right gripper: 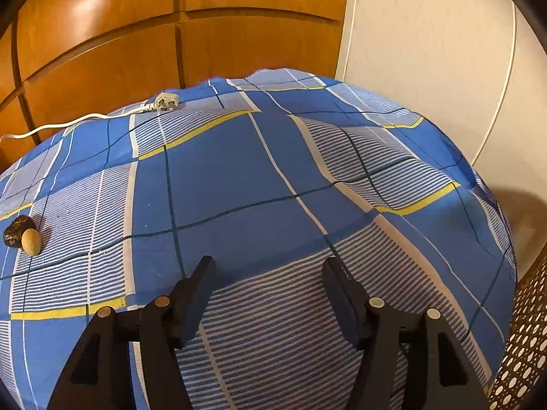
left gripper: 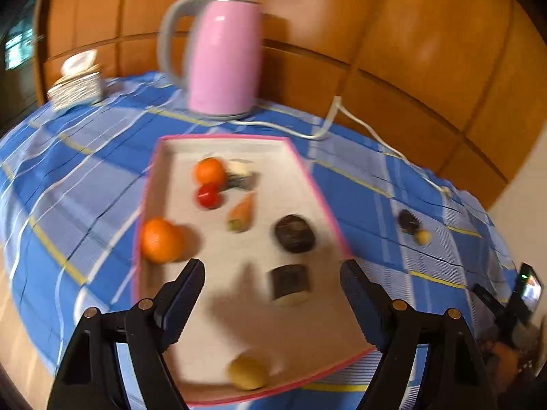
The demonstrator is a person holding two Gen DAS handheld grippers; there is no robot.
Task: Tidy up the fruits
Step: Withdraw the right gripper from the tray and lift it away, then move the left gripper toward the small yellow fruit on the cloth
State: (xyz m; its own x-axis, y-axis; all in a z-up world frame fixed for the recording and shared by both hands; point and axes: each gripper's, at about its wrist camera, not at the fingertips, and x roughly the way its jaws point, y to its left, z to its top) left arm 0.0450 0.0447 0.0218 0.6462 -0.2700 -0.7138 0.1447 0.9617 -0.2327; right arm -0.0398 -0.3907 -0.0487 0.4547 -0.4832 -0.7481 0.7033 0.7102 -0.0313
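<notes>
Right wrist view is showing my right gripper [right gripper: 268, 266] spread wide with nothing between its jaws, hovering over the blue plaid cloth [right gripper: 239, 177], and the small dark brown fruit [right gripper: 17, 232] with a pale tan oval piece [right gripper: 30, 241] touching it is lying far off to my left. I am judging the right hand nearer to this pair than my left gripper [left gripper: 271, 271], which is also spread and empty over the pink-rimmed white tray [left gripper: 318, 191] holding the other fruits.

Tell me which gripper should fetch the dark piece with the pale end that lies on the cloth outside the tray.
Right. The right gripper is open over bare cloth, and the dark piece lies on the cloth to its left. The left gripper hangs open above the tray, farther from it.
</notes>
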